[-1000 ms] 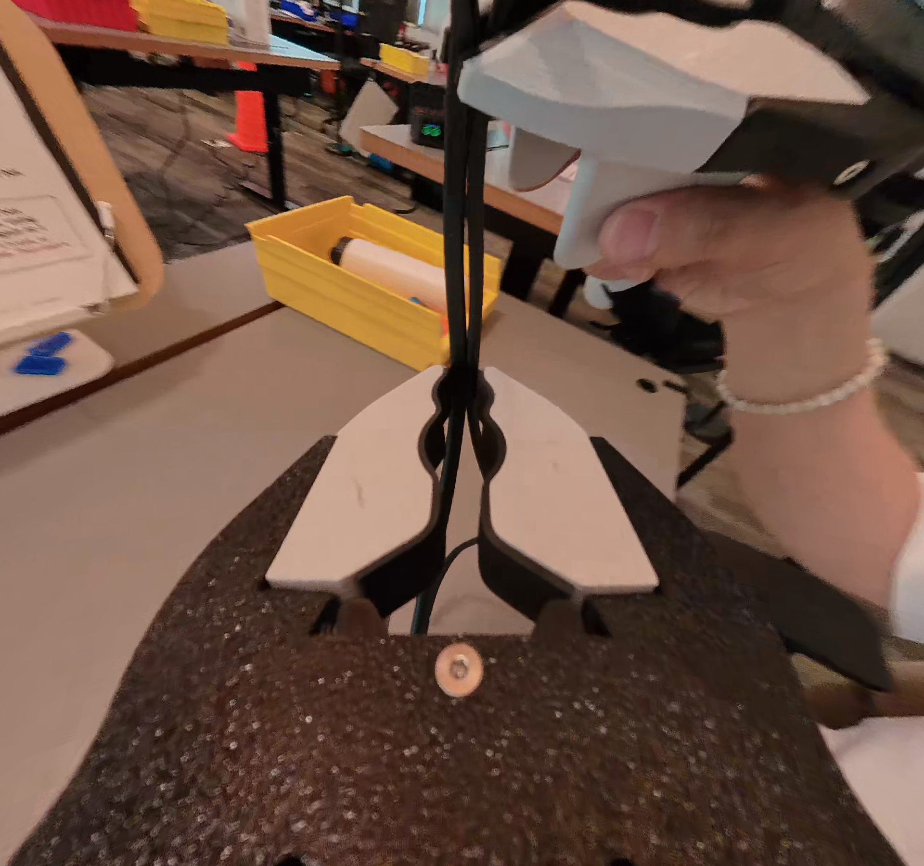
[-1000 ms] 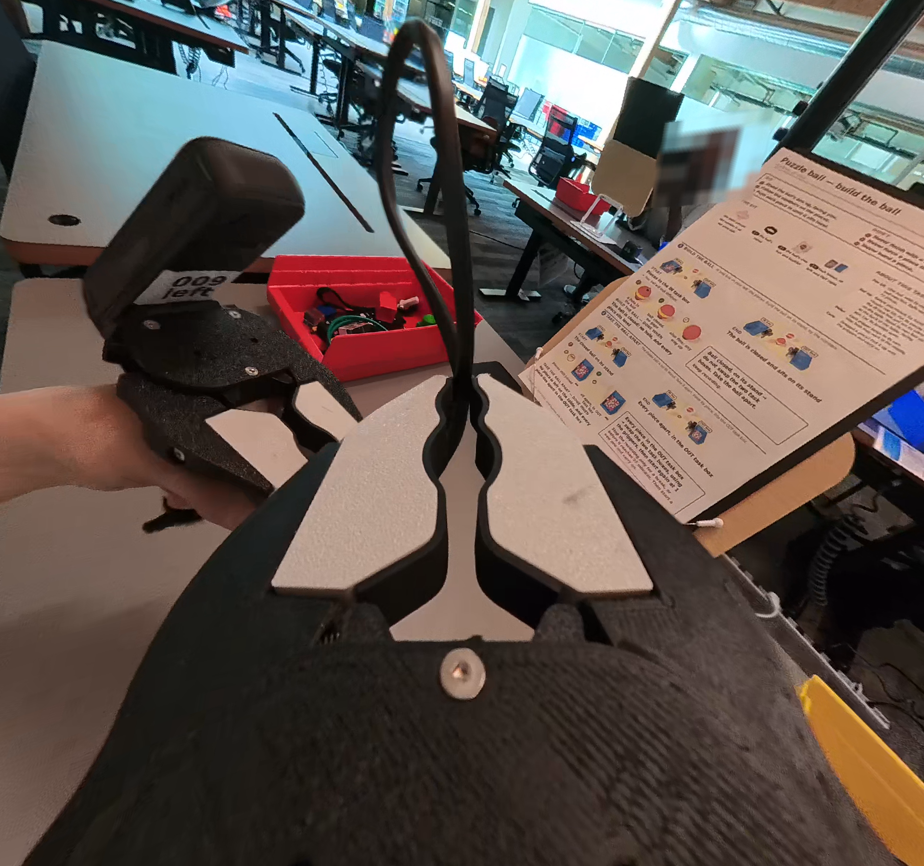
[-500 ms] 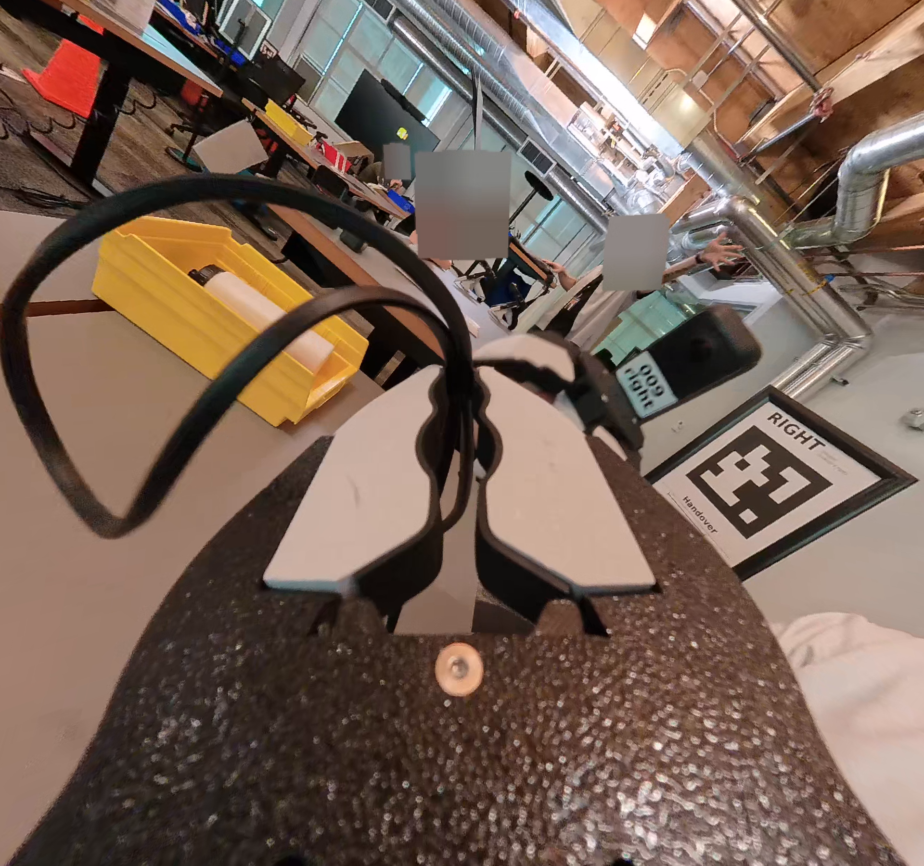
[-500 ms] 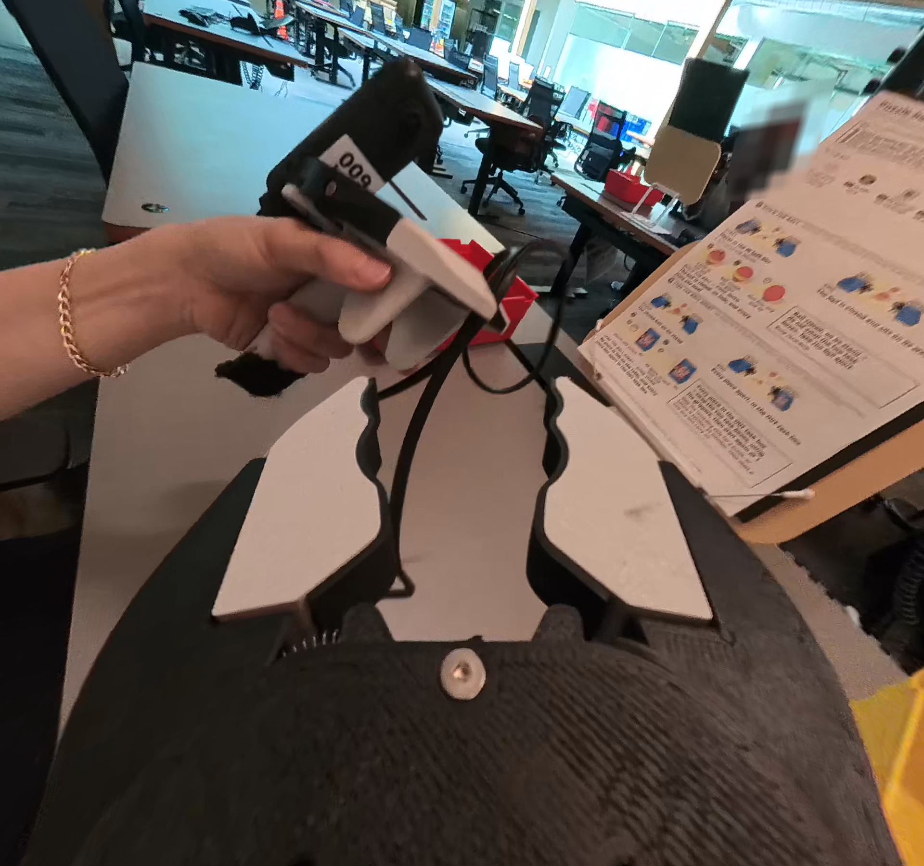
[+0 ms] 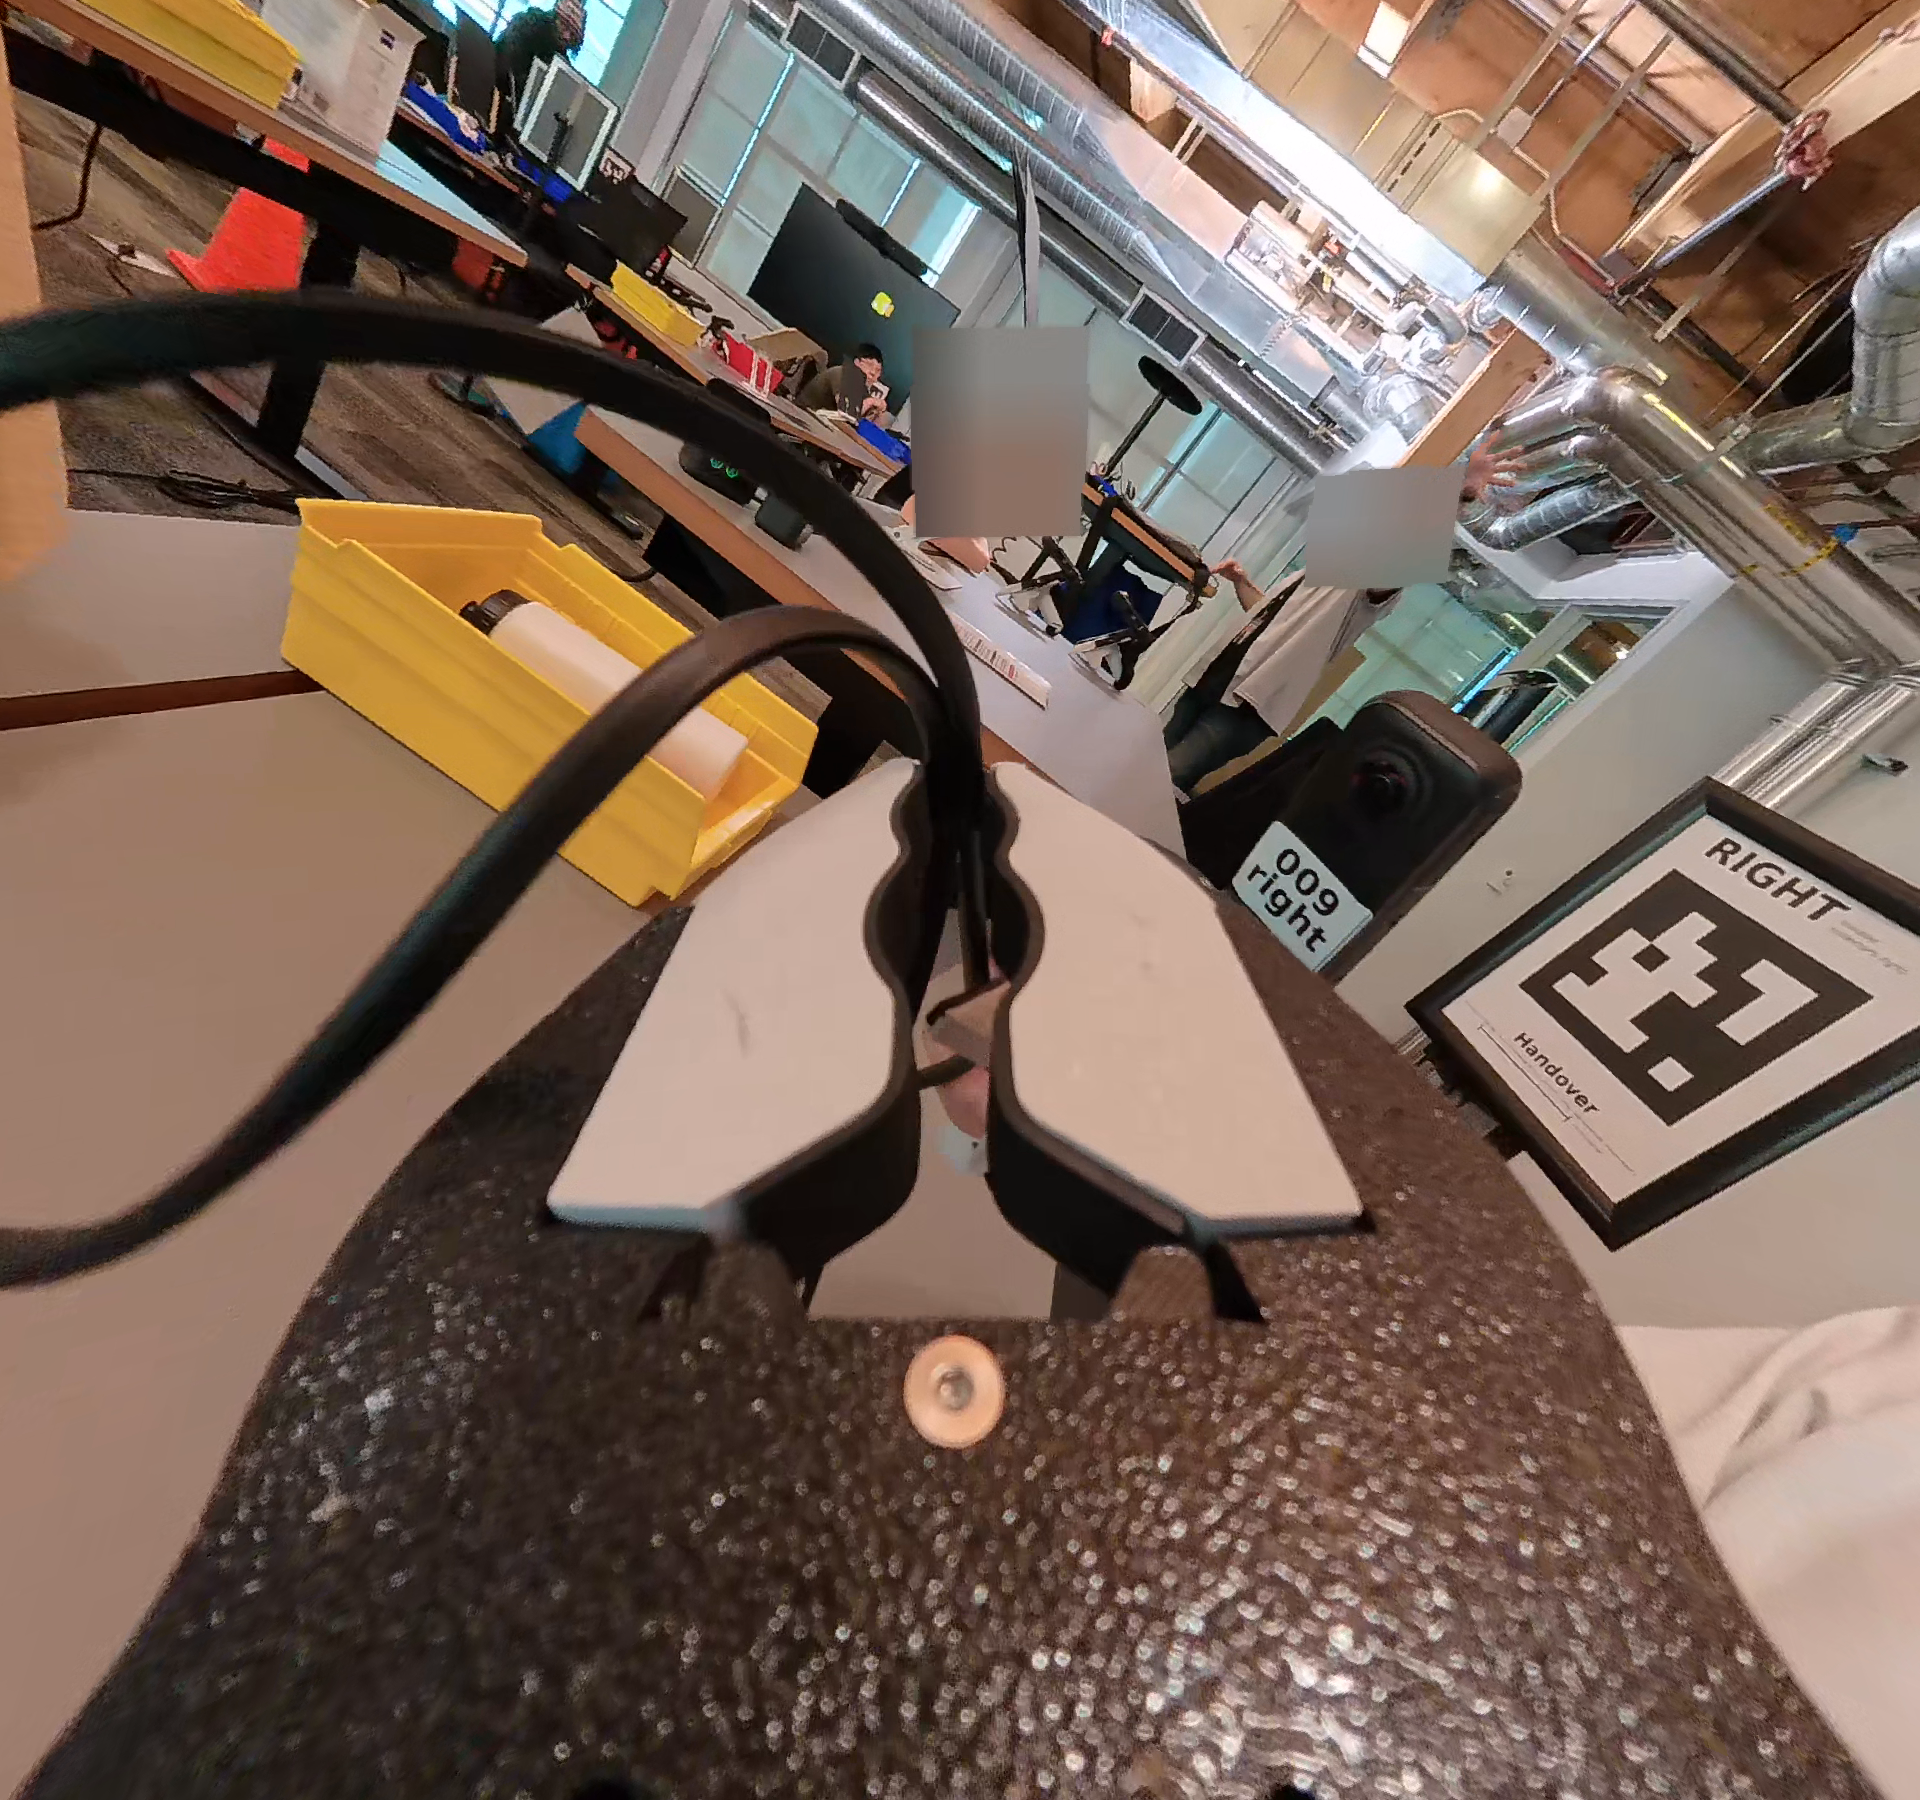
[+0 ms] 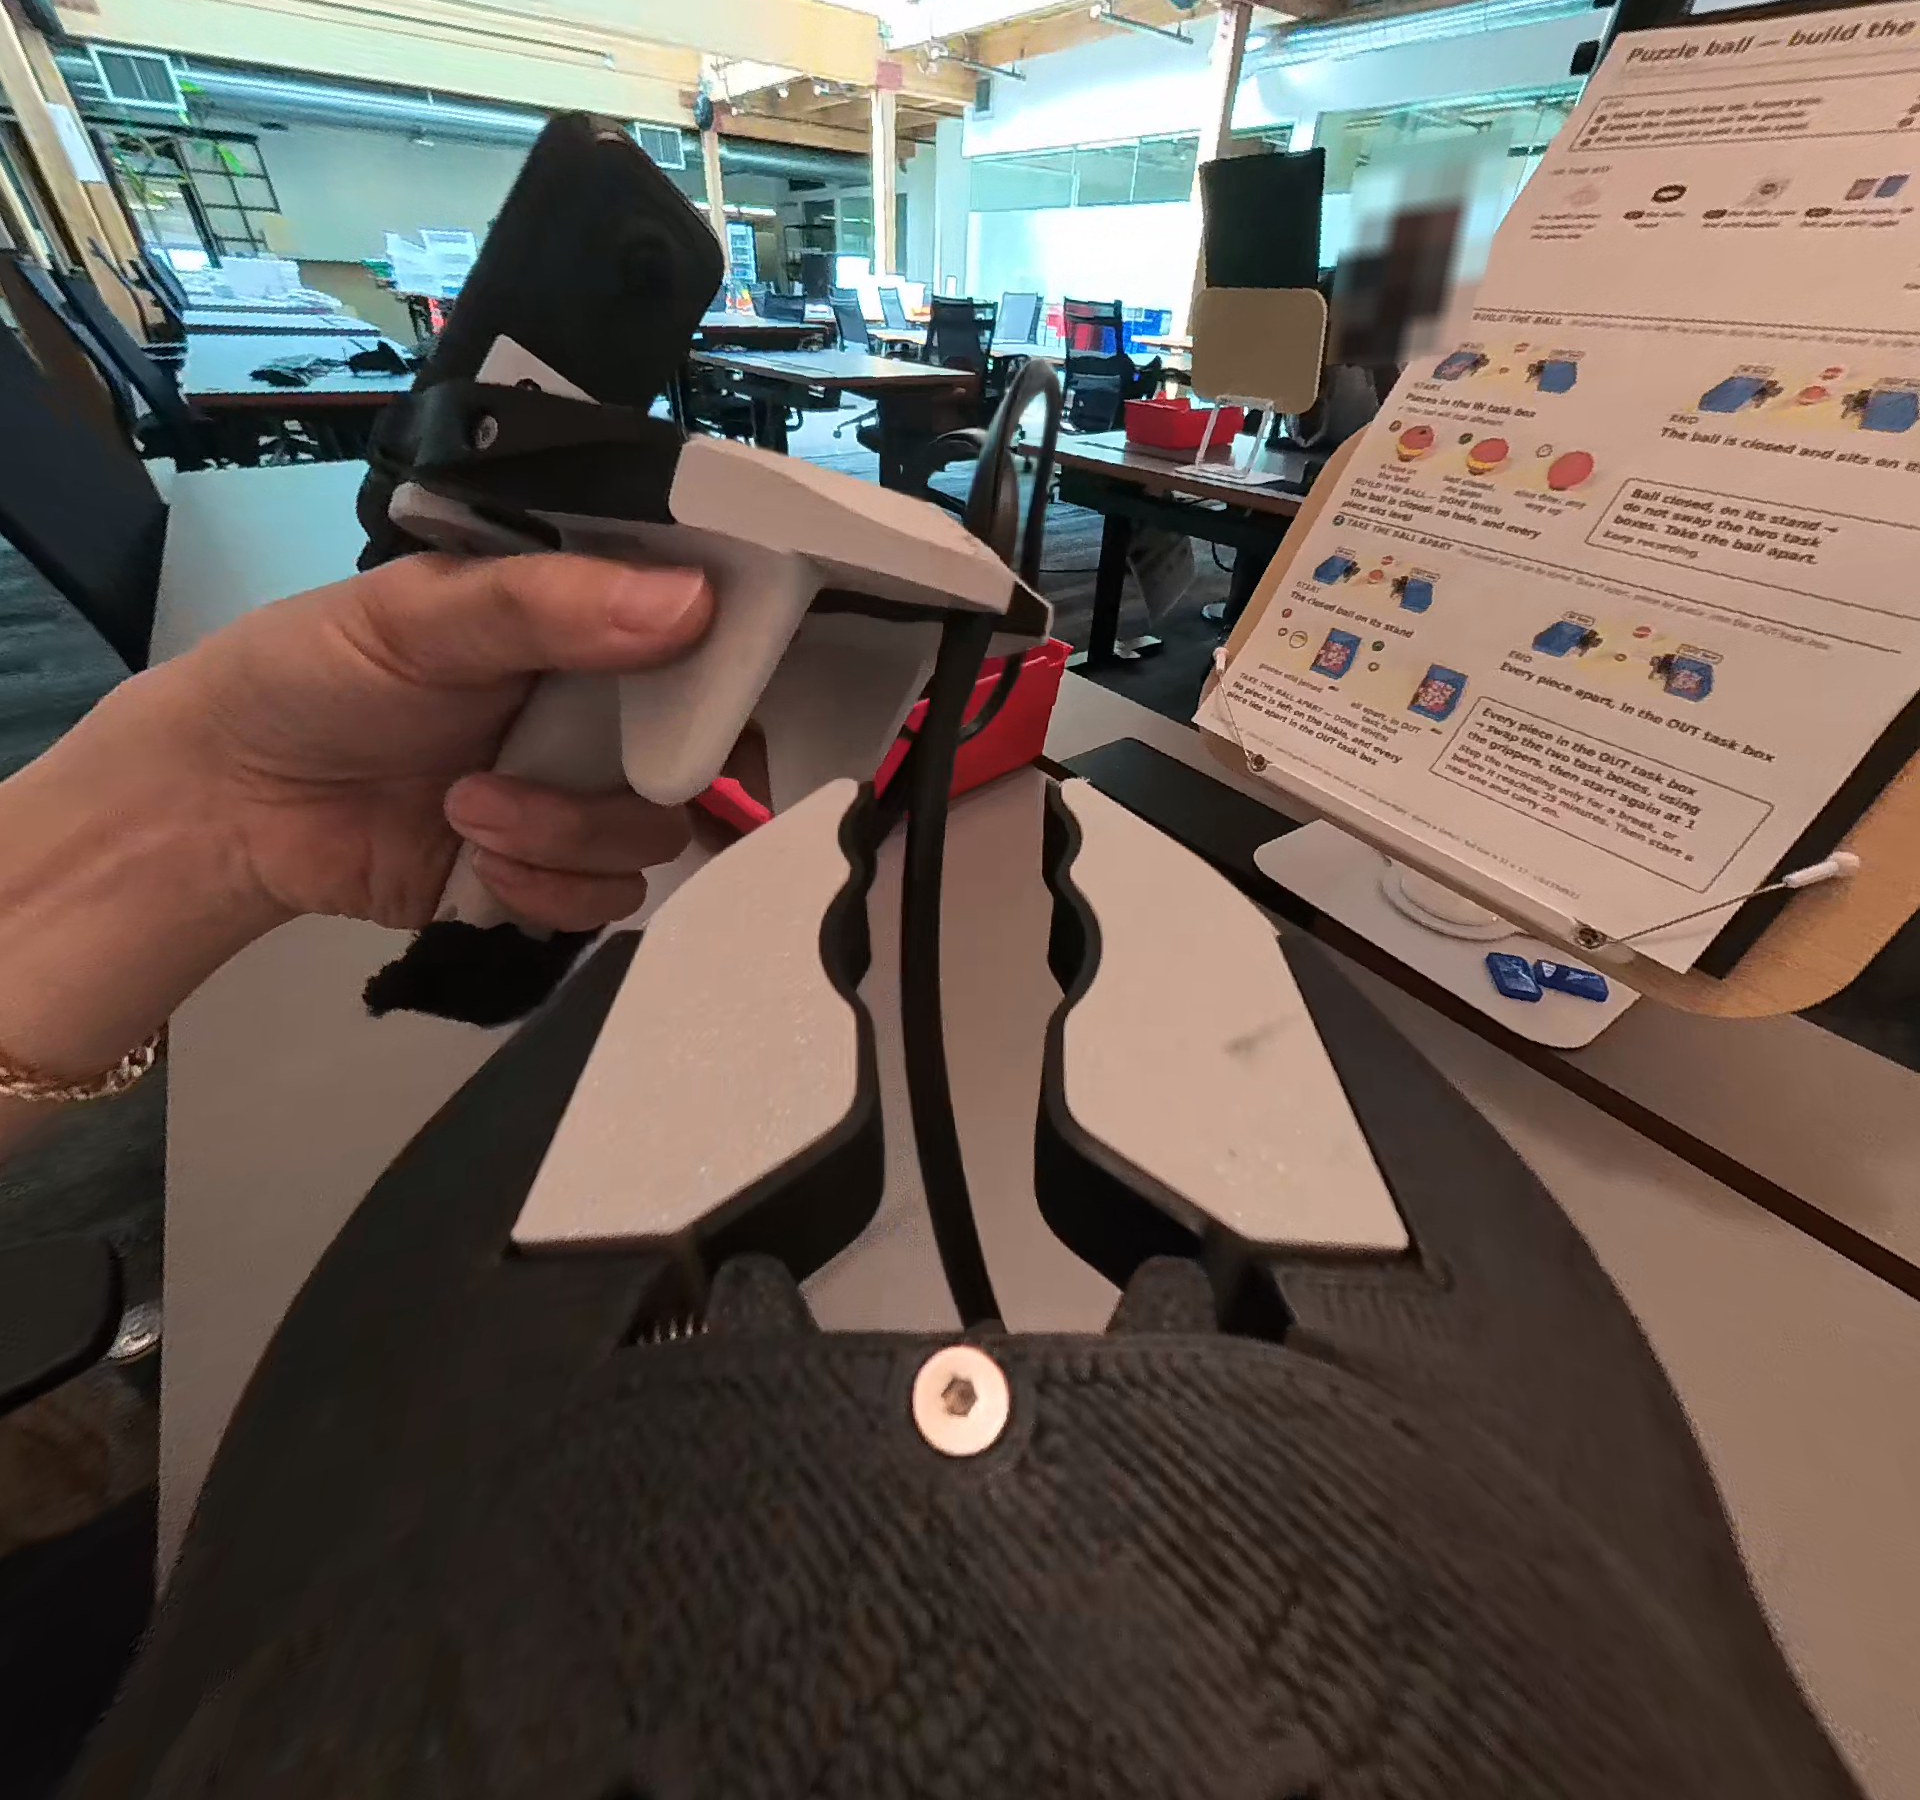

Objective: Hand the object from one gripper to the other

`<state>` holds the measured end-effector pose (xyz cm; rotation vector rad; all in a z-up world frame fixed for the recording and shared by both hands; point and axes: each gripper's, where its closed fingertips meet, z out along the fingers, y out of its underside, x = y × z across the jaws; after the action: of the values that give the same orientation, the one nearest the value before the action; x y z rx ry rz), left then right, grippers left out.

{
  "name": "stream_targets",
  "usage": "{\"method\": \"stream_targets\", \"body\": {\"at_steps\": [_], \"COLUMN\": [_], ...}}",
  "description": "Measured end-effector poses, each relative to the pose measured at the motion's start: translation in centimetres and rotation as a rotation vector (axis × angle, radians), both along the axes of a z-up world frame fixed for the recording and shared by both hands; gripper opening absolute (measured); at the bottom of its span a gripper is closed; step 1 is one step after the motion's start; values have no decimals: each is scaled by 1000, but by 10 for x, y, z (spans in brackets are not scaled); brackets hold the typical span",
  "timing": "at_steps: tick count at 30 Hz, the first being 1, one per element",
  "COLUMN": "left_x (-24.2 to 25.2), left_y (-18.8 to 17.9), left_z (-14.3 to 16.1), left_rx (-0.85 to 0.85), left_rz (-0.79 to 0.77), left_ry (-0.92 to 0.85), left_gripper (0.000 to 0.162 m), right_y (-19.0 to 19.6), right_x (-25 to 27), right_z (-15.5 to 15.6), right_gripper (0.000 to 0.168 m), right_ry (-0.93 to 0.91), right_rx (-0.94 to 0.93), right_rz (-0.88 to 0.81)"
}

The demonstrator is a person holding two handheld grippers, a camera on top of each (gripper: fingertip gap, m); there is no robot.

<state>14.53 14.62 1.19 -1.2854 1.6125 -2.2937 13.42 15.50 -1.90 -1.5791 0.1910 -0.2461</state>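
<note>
A black cable loop (image 5: 468,909) bows out to the left of my left gripper (image 5: 956,794), which is shut on it at the fingertips. In the right wrist view a hand (image 6: 364,732) holds the left gripper (image 6: 1023,607) above and to the left, still pinching the cable (image 6: 920,971). One strand hangs down between the fingers of my right gripper (image 6: 961,794), which is open and does not clamp it. The right gripper's camera housing (image 5: 1382,794) shows just behind the left fingers; its fingertips are hidden.
A yellow bin (image 5: 436,649) holding a white bottle (image 5: 613,680) sits on the table at the left. A framed marker sign (image 5: 1704,1002) stands at the right. A red bin (image 6: 997,722), an instruction sheet on a stand (image 6: 1610,607) and small blue pieces (image 6: 1538,976) lie beyond the right gripper. The grippers are tip to tip, or close to it.
One second ago both grippers were shut on the cable. The right gripper has opened and let go; the left still holds it and has swung upward. The right fingers stand narrower than half a second ago.
</note>
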Motion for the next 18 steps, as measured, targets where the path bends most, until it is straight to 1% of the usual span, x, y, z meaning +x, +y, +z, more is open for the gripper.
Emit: {"method": "stream_targets", "body": {"at_steps": [5,8,12,18], "left_x": [1,1,2,-2], "left_y": [-4,-6,-7,-4], "left_z": [-5,-8,-8,-14], "left_rx": [34,57,60,129], "left_rz": [18,24,25,52], "left_ry": [-13,-17,-18,-39], "left_gripper": [8,8,8,9], "right_y": [2,2,3,1], "right_x": [1,3,4,3], "right_z": [2,3,1,-6], "right_gripper": [28,16,6,5], "right_ry": [2,-5,-8,-122], "right_rx": [18,13,3,-148], "right_rz": [-13,-16,-12,3]}}
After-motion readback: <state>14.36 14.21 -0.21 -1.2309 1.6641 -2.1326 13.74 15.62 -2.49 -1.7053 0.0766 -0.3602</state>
